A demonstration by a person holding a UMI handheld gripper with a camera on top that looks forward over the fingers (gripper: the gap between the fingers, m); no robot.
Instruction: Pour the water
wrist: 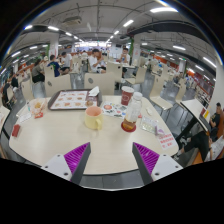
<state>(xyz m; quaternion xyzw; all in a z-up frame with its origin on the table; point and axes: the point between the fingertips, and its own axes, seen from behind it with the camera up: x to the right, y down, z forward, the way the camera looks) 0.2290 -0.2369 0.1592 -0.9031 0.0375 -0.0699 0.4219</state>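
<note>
The gripper (110,158) is wide open and empty; the upright bottle (131,114) stands ahead, slightly right.

Claw (111,158) open, table (60,135), possibly a cup (93,116) ahead

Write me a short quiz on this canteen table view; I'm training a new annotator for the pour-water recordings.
1. True or false: the fingers are shut on the cup.
2. Which lies beyond the cup, farther from the fingers? A) a tray B) a kettle C) a laptop
3. Fill in: the bottle with the orange label stands on the ______, beside the cup.

Key:
1. False. The fingers are open, and the cup stands ahead of them, untouched.
2. A
3. table
</note>
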